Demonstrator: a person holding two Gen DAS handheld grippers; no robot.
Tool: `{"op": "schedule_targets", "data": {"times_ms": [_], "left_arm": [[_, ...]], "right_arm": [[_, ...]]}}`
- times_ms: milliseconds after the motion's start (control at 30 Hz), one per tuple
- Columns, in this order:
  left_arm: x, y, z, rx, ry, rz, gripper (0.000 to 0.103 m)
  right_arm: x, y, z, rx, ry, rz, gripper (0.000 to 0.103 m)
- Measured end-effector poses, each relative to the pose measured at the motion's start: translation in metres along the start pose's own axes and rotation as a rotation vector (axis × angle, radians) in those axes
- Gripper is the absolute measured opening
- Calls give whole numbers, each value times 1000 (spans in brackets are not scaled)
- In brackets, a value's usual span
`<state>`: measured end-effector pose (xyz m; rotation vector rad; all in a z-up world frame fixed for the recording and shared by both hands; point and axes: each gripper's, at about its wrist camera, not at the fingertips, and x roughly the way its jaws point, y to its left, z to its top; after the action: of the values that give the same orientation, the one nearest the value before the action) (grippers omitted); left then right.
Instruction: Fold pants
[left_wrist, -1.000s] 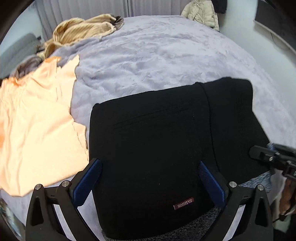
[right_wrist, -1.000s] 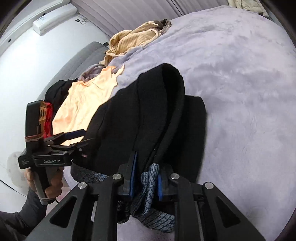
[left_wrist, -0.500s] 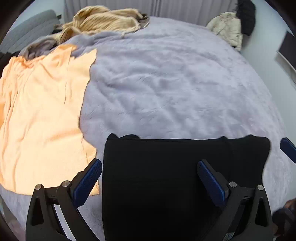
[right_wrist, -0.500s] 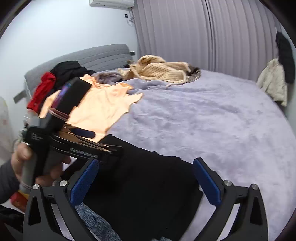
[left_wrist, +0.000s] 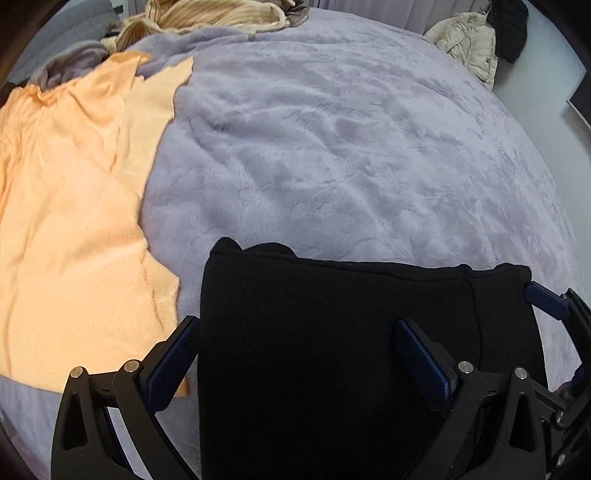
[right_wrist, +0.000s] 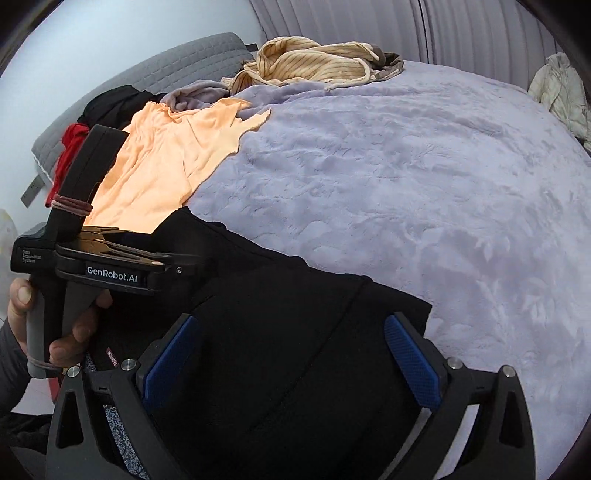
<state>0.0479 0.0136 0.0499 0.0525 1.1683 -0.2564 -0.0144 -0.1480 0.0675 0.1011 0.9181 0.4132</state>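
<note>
The black pants (left_wrist: 332, 332) lie folded into a compact rectangle on the lavender blanket at the near edge of the bed; they also show in the right wrist view (right_wrist: 295, 332). My left gripper (left_wrist: 299, 358) is open and empty, its blue pads spread just above the folded pants. My right gripper (right_wrist: 291, 354) is open and empty too, hovering over the right part of the pants. The left gripper's body (right_wrist: 110, 273) shows in the right wrist view, held in a hand. One right fingertip (left_wrist: 543, 299) shows at the pants' right edge.
An orange garment (left_wrist: 74, 221) lies spread to the left of the pants. A striped beige garment (right_wrist: 314, 62) and other clothes are heaped at the headboard. A cream jacket (left_wrist: 469, 40) hangs at the far right. The lavender blanket (left_wrist: 351, 147) stretches beyond the pants.
The right gripper let go of the pants' grey waistband and opened. Both grippers pulled back and tilted up, so the pants now lie folded low in view.
</note>
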Motion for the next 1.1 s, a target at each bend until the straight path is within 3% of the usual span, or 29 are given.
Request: {"op": "schedule_targets", "data": {"times_ms": [100, 233, 300, 367, 433, 500, 600, 667, 767, 900, 967, 1033, 1100], "left_arm": [[-47, 2, -16, 38, -89, -12, 103], [-92, -1, -62, 145, -190, 36, 103], [-100, -4, -89, 206, -214, 50, 103], [-97, -6, -107, 247, -202, 37, 103], [-81, -6, -118, 256, -158, 7, 103], [-56, -2, -119, 218, -82, 6, 103], [-29, 14, -116, 103, 24, -88, 103], [-26, 18, -116, 82, 27, -115, 103], [-30, 13, -119, 112, 2, -87, 103], [-30, 10, -119, 120, -2, -70, 103], [-28, 7, -118, 118, -1, -67, 103], [-28, 5, -118, 118, 0, -64, 103], [-28, 5, -117, 120, 5, -66, 103]], "right_arm": [[-37, 21, -4, -17, -67, -20, 101], [-92, 77, -44, -179, -159, -85, 101], [-109, 100, -68, -235, -170, -20, 101], [-115, 112, -84, -242, -166, 73, 101], [-106, 117, -94, -244, -144, 102, 101], [-87, 112, -101, -219, -85, 93, 101], [-59, 92, -108, -142, -14, 102, 101], [-54, 86, -110, -112, -20, 113, 101], [-63, 91, -105, -109, -24, 118, 101], [-91, 90, -82, -109, -142, 125, 102], [-85, 84, -69, -101, -158, 108, 102], [-65, 73, -62, -81, -113, 119, 102], [-35, 58, -61, -51, -6, 112, 102]]}}
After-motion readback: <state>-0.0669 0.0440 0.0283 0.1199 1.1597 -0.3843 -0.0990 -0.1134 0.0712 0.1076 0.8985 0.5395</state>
